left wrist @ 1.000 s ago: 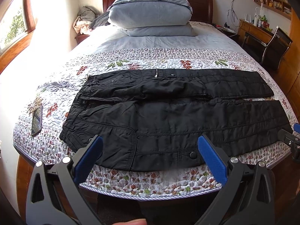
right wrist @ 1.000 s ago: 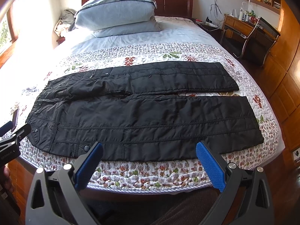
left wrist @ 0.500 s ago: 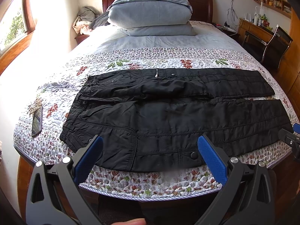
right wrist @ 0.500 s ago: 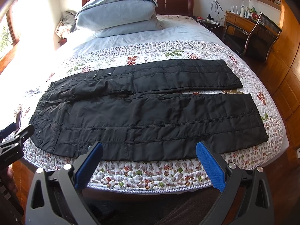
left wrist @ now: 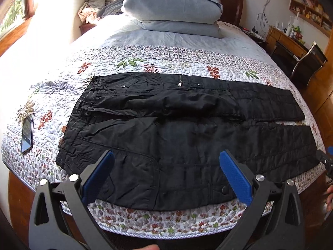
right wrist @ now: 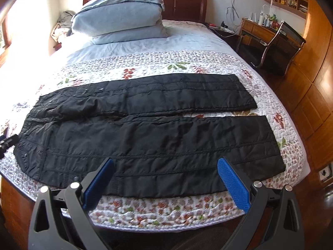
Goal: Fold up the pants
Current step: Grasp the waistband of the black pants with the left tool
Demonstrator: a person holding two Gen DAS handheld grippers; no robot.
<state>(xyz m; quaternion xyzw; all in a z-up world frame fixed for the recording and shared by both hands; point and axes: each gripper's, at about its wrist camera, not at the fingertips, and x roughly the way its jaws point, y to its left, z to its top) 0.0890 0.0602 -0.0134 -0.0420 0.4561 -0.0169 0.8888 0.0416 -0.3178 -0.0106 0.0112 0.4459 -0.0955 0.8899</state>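
Black pants lie flat across the foot of the bed, waist to the left and both legs running right, side by side. In the right wrist view the pants fill the middle, with the leg hems at the right. My left gripper hangs open just above the near edge of the waist and hip part, nothing between its blue pads. My right gripper is open over the near edge of the front leg, empty as well.
A phone lies on the floral quilt left of the waistband. Stacked pillows sit at the headboard. A desk and chair stand to the right of the bed. The bed's near edge drops to a wooden floor.
Both grippers have come closer to the bed and slightly lower, so the pants look larger. The pants have not moved. Both grippers stay open.
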